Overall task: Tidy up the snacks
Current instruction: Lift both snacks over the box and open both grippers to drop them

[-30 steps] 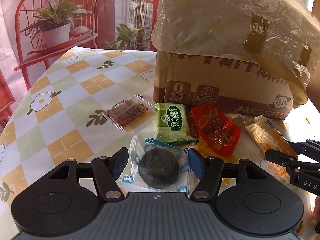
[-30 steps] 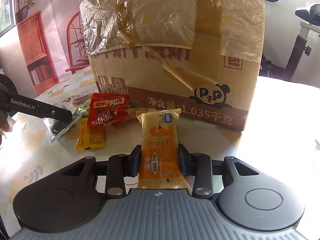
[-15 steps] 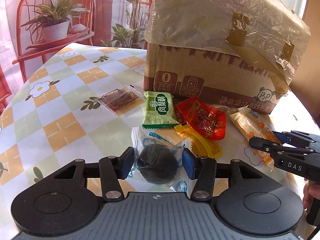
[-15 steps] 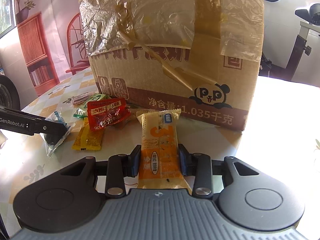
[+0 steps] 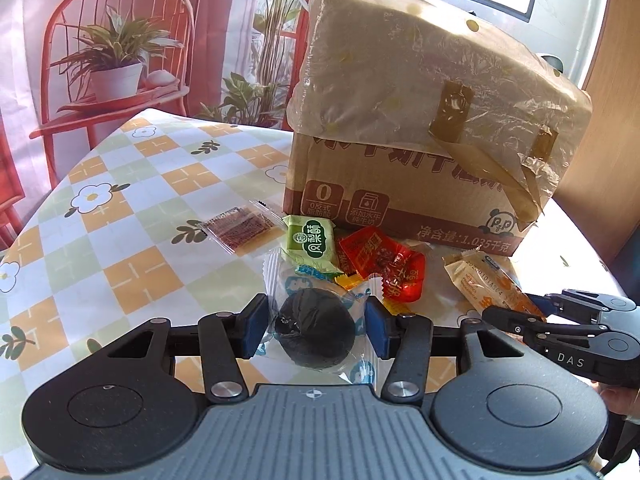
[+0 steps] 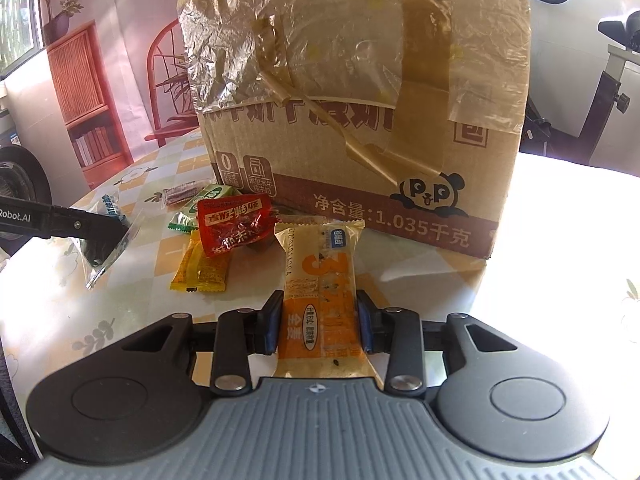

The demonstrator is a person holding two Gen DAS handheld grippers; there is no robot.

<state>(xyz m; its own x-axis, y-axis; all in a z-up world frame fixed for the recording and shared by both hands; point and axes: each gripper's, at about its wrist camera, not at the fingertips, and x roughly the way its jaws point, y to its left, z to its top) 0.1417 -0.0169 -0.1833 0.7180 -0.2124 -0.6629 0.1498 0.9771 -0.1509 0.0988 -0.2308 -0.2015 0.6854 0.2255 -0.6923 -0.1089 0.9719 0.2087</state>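
My left gripper [image 5: 316, 326] is shut on a clear packet with a round black cake [image 5: 316, 330] and holds it above the table. It also shows at the left of the right wrist view [image 6: 102, 248]. My right gripper [image 6: 319, 322] is shut on an orange cracker bar packet [image 6: 319, 280], also seen in the left wrist view [image 5: 486, 286]. On the tablecloth lie a green packet [image 5: 312, 240], a red packet [image 5: 384, 262], yellow sachets [image 6: 200, 268] and a brown clear-wrapped snack [image 5: 240, 228].
A big cardboard box [image 5: 420, 152] wrapped in plastic film and tape stands just behind the snacks. The checked tablecloth [image 5: 120, 216] spreads to the left. A red chair with a potted plant [image 5: 116, 64] stands beyond the table's far edge.
My left gripper closed on the black cake packet and lifted it off the table, drawing back. My right gripper still holds the orange bar, now slightly raised.
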